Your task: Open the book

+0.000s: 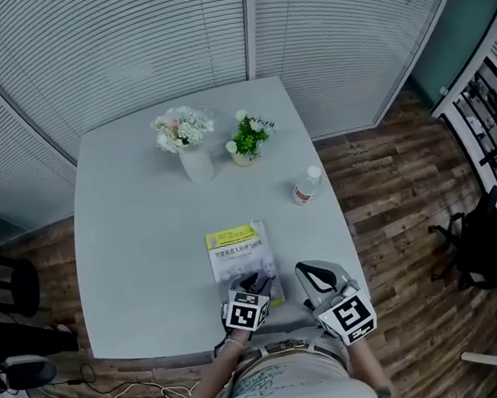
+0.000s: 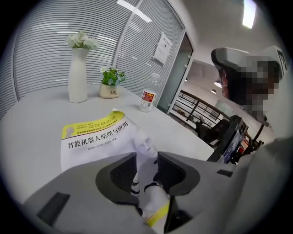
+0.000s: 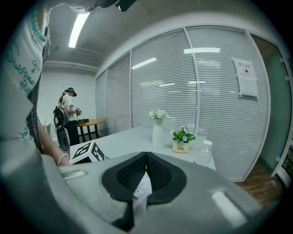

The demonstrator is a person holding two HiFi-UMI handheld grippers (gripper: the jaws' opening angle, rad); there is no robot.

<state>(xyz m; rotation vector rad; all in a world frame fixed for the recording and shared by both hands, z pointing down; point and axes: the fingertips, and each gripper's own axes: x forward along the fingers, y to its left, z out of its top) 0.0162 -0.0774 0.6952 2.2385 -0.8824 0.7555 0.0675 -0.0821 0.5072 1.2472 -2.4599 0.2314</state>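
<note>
A closed book (image 1: 239,249) with a white cover and a yellow band at its far end lies near the front edge of the grey table (image 1: 139,249). My left gripper (image 1: 253,283) hovers over the book's near end, tilted down. In the left gripper view its jaws (image 2: 146,157) stand apart and the cover (image 2: 94,137) shows through the gap, with no pad pressing on it. My right gripper (image 1: 309,272) is just right of the book's near corner. Its fingertips (image 3: 146,156) meet with nothing between them, and a sliver of the book (image 3: 143,188) shows below.
A white vase of flowers (image 1: 192,151), a small potted plant (image 1: 247,141) and a plastic bottle (image 1: 306,186) stand on the far half of the table. Chairs (image 1: 474,241) flank it on the wooden floor. A person (image 3: 68,114) stands far off by another table.
</note>
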